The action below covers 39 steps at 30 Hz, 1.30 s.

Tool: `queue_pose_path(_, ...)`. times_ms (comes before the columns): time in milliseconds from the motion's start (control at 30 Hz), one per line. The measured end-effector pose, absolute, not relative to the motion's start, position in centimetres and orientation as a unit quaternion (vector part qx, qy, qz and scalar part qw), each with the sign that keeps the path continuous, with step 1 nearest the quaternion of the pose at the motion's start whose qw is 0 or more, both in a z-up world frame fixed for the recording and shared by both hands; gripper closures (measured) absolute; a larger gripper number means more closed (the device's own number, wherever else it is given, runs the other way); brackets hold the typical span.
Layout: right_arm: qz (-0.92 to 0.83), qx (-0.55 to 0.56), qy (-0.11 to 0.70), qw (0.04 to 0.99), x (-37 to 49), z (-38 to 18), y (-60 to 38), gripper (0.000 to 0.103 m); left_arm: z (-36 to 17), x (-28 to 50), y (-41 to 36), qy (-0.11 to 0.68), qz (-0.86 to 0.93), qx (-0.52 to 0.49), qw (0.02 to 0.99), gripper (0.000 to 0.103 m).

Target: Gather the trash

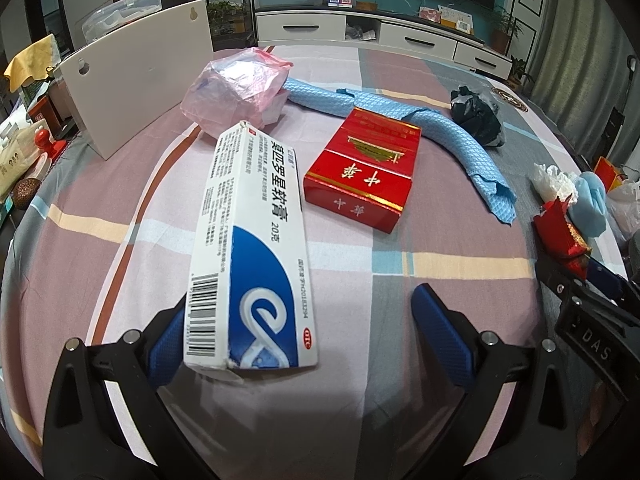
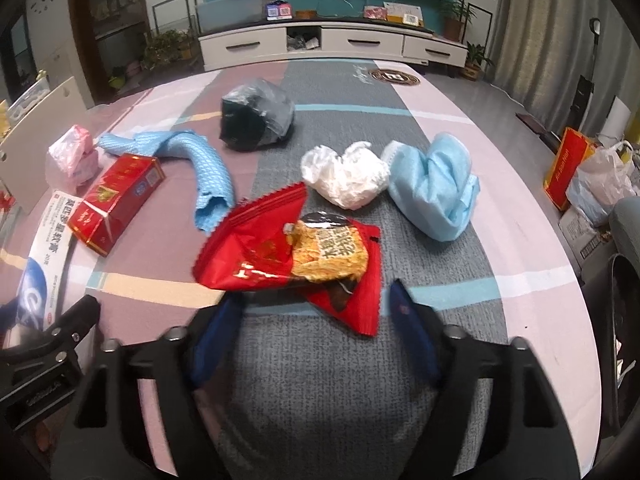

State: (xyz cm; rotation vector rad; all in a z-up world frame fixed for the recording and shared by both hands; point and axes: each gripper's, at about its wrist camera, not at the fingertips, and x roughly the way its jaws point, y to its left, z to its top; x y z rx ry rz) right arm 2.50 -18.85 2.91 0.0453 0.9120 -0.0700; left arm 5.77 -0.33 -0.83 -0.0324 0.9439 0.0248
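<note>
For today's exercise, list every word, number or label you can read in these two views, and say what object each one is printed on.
"莫匹罗星软膏 20克" and "OTC": white and blue ointment box.
"中华": red cigarette pack.
"DAS": black body of the right hand-held gripper.
"Jin Jiun Nian", read uncertainly: red box at the right edge.
Too small or blurred: the ointment box's fine print and barcode digits, the red snack wrapper, and the cards on the white TV cabinet.

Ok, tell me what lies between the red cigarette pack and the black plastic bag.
The right wrist view shows the blue textured cloth draped between the red cigarette pack and the black plastic bag.
</note>
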Motion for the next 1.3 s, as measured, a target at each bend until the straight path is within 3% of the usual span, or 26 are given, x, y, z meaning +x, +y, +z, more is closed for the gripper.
queue_pose_path(33, -0.030, 0.018, 0.439, 0.898, 2.5, 3.0, -18.6, 0.044, -0.8, 5.7, -0.4, 0.453, 0.009, -0.017, 0.891, 0.009)
queue_pose_path(67, -0.024, 0.014, 0.437, 0.899, 2.4, 3.0, -18.4, 0.057, -0.6, 5.4, -0.4, 0.446, 0.007, -0.016, 0.895, 0.016)
queue_pose_path(100, -0.017, 0.010, 0.434, 0.901, 2.3, 3.1, -18.1, 0.068, -0.3, 5.1, -0.5, 0.439, 0.008, -0.013, 0.898, 0.040)
queue_pose_path(133, -0.018, 0.005, 0.433, 0.901, 2.3, 3.2, -18.0, 0.069, -0.2, 4.9, -0.6, 0.435, 0.006, -0.010, 0.900, 0.060)
queue_pose_path(200, -0.012, -0.003, 0.433, 0.902, 2.1, 3.2, -17.6, 0.076, -0.1, 4.5, -0.9, 0.432, -0.006, -0.004, 0.902, 0.069)
queue_pose_path(300, -0.004, -0.002, 0.434, 0.901, 1.8, 3.5, -17.4, 0.078, 0.1, 4.0, -1.3, 0.433, -0.034, -0.014, 0.901, 0.076)
queue_pose_path(533, 0.012, 0.017, 0.393, 0.919, -0.4, 7.3, -17.9, 0.078, 3.1, 1.3, -2.3, 0.398, -0.089, -0.050, 0.912, 0.085)
queue_pose_path(900, -0.043, 0.105, 0.324, 0.939, -6.4, 13.3, -25.9, 0.078, 8.4, -2.4, -4.1, 0.355, -0.191, -0.118, 0.907, 0.086)
queue_pose_path(1300, -0.178, 0.176, 0.271, 0.929, -13.2, 15.6, -37.6, 0.078, 11.6, -5.0, -16.8, 0.345, -0.329, -0.120, 0.871, 0.086)
